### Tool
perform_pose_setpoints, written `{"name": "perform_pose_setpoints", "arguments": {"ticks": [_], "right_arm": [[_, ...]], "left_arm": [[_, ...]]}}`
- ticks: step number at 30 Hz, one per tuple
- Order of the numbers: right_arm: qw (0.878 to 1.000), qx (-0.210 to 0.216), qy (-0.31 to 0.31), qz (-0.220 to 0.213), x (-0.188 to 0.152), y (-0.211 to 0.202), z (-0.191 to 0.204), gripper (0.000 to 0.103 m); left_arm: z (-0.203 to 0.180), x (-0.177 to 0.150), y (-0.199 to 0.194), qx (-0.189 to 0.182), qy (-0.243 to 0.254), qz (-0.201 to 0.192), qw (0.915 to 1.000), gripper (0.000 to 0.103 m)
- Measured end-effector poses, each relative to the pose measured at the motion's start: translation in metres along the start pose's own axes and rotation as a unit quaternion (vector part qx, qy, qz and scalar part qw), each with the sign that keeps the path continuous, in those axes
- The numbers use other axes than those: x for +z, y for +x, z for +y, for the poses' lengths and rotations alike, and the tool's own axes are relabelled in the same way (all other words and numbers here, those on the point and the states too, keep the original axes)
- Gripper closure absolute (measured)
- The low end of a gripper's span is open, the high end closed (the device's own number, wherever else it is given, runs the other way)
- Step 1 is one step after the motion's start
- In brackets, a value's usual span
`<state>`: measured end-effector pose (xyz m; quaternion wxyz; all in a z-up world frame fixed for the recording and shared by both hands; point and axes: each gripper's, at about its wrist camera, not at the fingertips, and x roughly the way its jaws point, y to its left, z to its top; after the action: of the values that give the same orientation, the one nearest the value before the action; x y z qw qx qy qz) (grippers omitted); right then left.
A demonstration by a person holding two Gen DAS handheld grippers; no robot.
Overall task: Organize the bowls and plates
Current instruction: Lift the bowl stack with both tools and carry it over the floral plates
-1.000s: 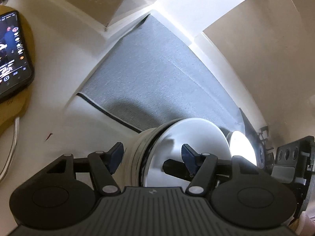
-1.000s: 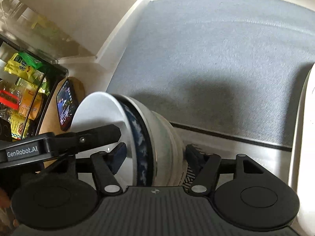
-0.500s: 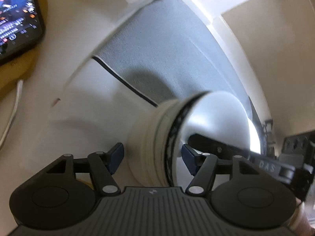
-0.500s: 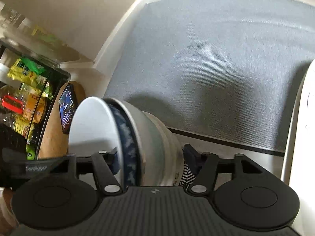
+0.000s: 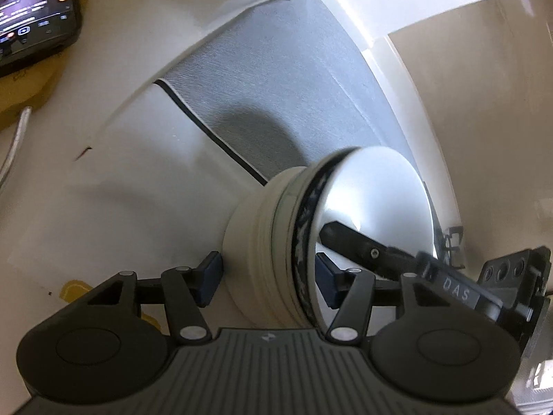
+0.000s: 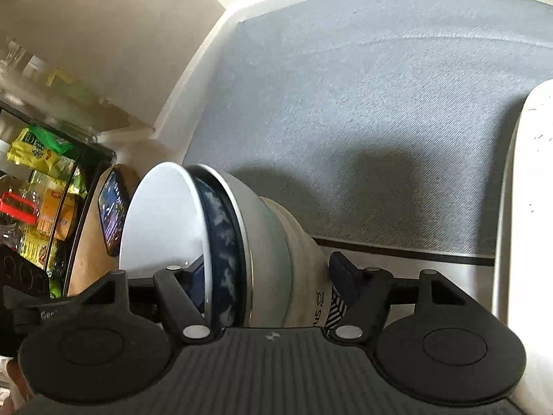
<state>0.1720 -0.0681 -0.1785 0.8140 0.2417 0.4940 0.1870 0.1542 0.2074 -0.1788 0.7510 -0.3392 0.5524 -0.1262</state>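
Note:
A stack of nested bowls (image 5: 276, 252) is held sideways between both grippers: a white inner bowl (image 6: 162, 221), a dark blue patterned bowl (image 6: 221, 242) and pale outer bowls (image 6: 273, 259). My left gripper (image 5: 268, 282) is shut on the stack, one pad on its base, the other inside the white bowl (image 5: 373, 207). My right gripper (image 6: 266, 280) is shut on it from the opposite side. The stack hangs above the edge of a grey mat (image 6: 380, 110). The right gripper's finger (image 5: 363, 245) shows inside the bowl in the left wrist view.
A lit phone (image 5: 31, 14) lies on a wooden board (image 5: 24, 83) at the left, with a cable (image 5: 13, 152) beside it. A shelf of snack packets (image 6: 38, 186) stands at the left in the right wrist view. A white object's rim (image 6: 528, 207) lies at the right. White walls border the mat.
The bowl stack has shifted forward and to the right, toward the grey mat, with both grippers still on it. The phone has slid toward the upper left in the left wrist view.

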Motion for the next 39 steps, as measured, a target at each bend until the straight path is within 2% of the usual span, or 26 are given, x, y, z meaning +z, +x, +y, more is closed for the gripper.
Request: {"name": "perform_pose_setpoints", "arguments": {"ticks": [12,25,32,39], "right_arm": [[1.0,-0.016,-0.015,-0.011,0.007,-0.01,0.001,0.031],[0.998,-0.043,-0.03,-0.044,0.02,-0.045,-0.004,0.031],[0.997,-0.045,-0.035,-0.055,0.031,-0.066,-0.019,0.031],[0.996,-0.054,-0.02,-0.071,0.031,-0.09,-0.043,0.031]], "left_arm": [[-0.013,0.011,0.011,-0.018,0.008,0.0,0.9998,0.04],[-0.034,0.018,0.022,-0.054,0.031,-0.004,0.9981,0.04],[-0.059,0.016,0.036,-0.062,0.042,-0.012,0.9972,0.04],[-0.081,0.014,0.059,-0.069,0.061,0.001,0.9958,0.04]]}}
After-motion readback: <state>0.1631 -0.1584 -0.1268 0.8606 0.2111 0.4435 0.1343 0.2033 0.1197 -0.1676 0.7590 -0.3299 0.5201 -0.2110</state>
